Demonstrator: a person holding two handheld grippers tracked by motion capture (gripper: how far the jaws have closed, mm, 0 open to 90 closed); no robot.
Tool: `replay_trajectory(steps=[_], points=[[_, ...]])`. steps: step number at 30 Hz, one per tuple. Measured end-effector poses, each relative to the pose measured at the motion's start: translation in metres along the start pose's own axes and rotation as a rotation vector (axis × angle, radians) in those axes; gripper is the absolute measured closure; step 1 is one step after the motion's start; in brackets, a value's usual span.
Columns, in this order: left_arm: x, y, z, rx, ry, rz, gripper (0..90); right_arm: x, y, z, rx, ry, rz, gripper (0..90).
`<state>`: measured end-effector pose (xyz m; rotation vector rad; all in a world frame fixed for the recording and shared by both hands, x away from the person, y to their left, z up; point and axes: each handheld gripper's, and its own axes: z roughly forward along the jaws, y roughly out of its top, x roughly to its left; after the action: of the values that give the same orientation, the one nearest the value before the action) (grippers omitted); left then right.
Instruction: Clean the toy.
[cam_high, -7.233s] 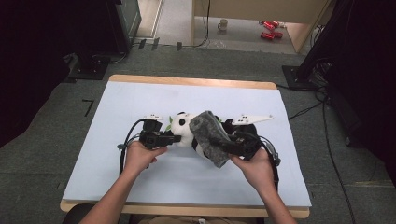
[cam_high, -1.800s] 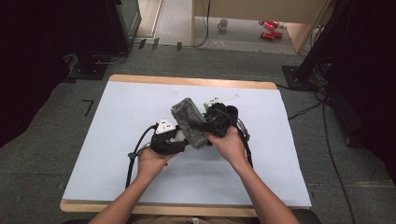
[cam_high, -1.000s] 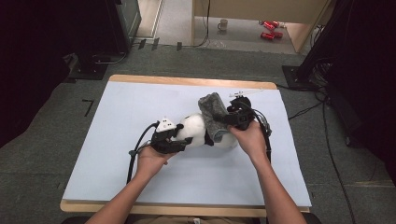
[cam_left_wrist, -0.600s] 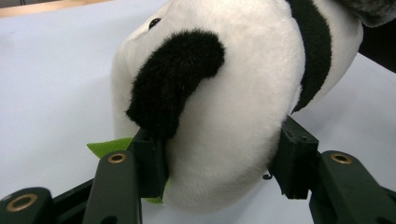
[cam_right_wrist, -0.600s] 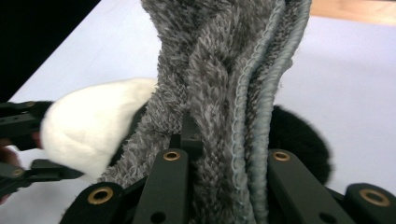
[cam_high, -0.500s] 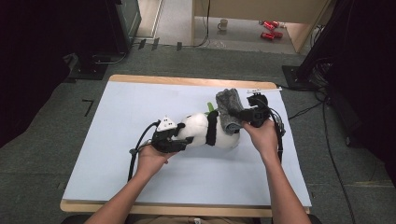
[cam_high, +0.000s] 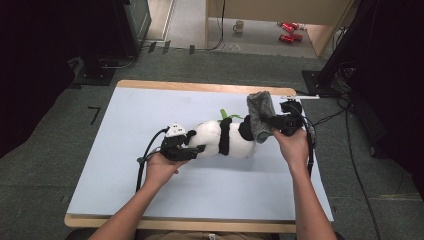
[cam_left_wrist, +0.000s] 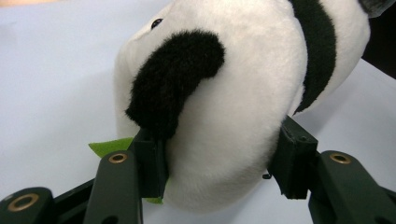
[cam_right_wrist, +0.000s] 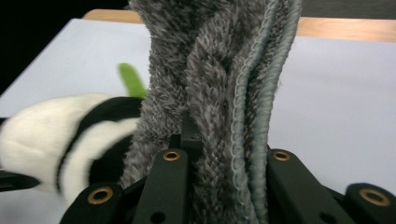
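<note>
High view: plush panda (cam_high: 220, 140) lies on its side mid-bench (cam_high: 125, 125), white sheet beneath.
Left tool (cam_high: 192, 149): jaws half spread, pressed on both sides of the panda's round white end.
Right tool (cam_high: 270, 122): clamped tight on a grey fuzzy cloth (cam_high: 260, 115), which stands upright against the panda's far end.
Green leaf (cam_high: 226, 115): pokes out behind the panda.

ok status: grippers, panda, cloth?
Left gripper clamped on plush panda. Right gripper shut on grey cloth at panda's far end. Table unobstructed.
</note>
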<state>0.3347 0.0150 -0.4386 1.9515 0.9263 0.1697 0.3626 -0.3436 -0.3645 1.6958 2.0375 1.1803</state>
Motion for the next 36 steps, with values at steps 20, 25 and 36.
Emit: replay_trajectory(steps=[20, 25, 36], points=[[0.018, 0.011, -0.025, 0.030, -0.020, -0.106, 49.4, 0.055, -0.013, -0.018, -0.015, 0.240, -0.059, 78.5], [0.021, 0.009, -0.023, 0.029, -0.009, -0.078, 41.5, 0.059, -0.027, 0.006, 0.047, 0.237, -0.073, 77.9], [0.035, -0.003, -0.026, -0.042, -0.077, -0.053, 27.5, 0.052, -0.024, 0.017, 0.022, 0.236, -0.083, 76.4]])
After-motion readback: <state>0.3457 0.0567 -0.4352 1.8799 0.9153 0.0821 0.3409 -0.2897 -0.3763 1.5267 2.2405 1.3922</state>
